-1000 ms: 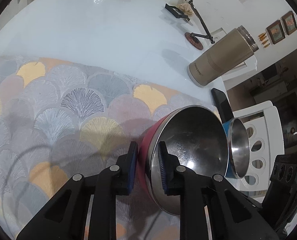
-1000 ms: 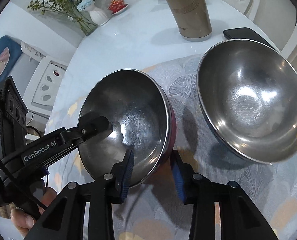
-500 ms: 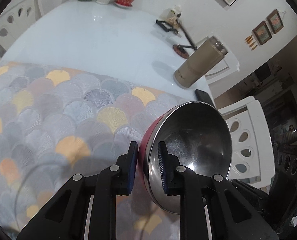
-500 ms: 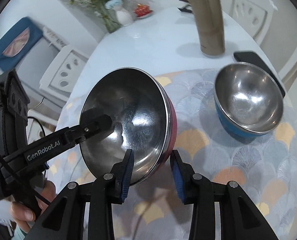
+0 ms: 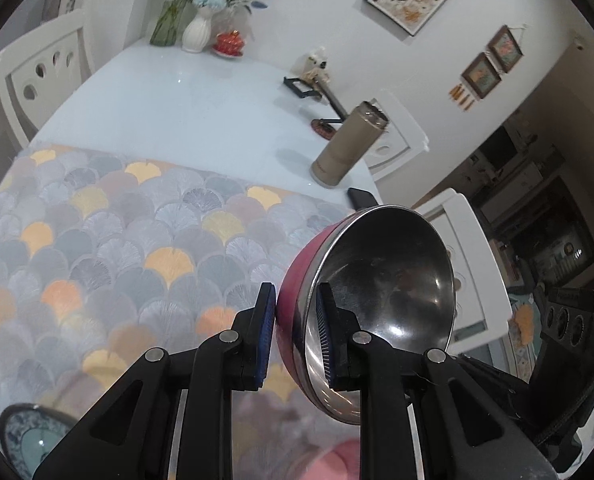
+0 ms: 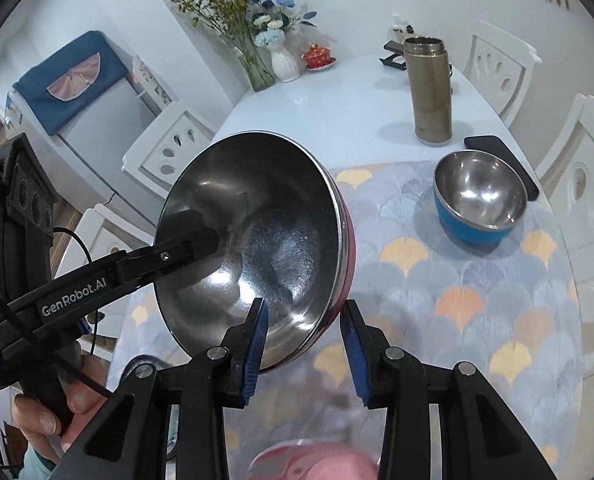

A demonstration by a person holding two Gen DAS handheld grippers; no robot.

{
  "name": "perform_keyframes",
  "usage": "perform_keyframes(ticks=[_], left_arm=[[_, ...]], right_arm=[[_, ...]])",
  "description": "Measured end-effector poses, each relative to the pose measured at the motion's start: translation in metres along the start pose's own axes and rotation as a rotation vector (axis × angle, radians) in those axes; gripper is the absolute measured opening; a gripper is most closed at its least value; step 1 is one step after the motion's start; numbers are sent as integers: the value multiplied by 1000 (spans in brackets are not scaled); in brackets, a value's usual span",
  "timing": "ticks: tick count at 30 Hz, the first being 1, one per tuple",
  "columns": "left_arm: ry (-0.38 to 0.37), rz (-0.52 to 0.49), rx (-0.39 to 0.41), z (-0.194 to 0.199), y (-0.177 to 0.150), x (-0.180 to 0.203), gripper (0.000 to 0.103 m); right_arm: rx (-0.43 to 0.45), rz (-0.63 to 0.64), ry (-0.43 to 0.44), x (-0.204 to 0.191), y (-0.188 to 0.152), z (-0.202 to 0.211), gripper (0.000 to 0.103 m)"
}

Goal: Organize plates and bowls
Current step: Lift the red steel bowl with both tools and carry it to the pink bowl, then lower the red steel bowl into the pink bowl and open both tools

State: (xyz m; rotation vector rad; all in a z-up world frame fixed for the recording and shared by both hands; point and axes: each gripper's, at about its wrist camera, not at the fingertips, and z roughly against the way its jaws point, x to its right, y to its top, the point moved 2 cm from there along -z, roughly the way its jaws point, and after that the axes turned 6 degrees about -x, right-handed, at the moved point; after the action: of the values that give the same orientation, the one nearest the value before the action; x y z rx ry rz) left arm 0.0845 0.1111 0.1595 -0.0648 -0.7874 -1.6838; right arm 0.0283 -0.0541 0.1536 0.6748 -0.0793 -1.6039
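A steel bowl with a red outside (image 5: pixel 381 280) hangs tilted above the patterned placemat (image 5: pixel 137 240), held from two sides. My left gripper (image 5: pixel 295 300) is shut on its rim, one pad on the red wall and one inside. My right gripper (image 6: pixel 303 312) is shut on the bowl's (image 6: pixel 265 240) lower rim, one finger inside and one against the red wall. The left gripper's finger (image 6: pixel 185 240) shows inside the bowl in the right wrist view. A blue steel bowl (image 6: pixel 477 208) stands upright on the mat, far right. A blue-patterned plate (image 5: pixel 21 436) peeks in at the bottom left.
A tan flask (image 6: pixel 431 92) and a black phone (image 6: pixel 501 164) stand behind the blue bowl. Vases with flowers (image 6: pixel 257 40) and a red dish sit at the table's far end. White chairs (image 6: pixel 497 68) ring the table. Something pink and blurred (image 6: pixel 317 460) lies just below the grippers.
Both grippers have risen with the red bowl between them and drawn back from the blue bowl. The table and blue bowl now look smaller and farther below.
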Motion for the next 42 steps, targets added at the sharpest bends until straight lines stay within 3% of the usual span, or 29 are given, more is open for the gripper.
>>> perform_keyframes(ticks=[8,16,20,30,42], left_arm=[[-7,-13,15,36,-44,8,18],[-24,-33,-7,46,-86,18,18],[-42,-49,-36,46,-108,27,18],[-7,-94,-121,33,-163,40,18],[49,-154,-203,9,-187,47,18]], right_arm=[[28,27,-21,-27,-44,34,37],[25,43,-81,-34,-91,53,38],[-1,20,-95,-28,-117,57,38],[-125,-79,-94,-3,-178,48,38],[-173,-100,-165,3,-199,41,38]])
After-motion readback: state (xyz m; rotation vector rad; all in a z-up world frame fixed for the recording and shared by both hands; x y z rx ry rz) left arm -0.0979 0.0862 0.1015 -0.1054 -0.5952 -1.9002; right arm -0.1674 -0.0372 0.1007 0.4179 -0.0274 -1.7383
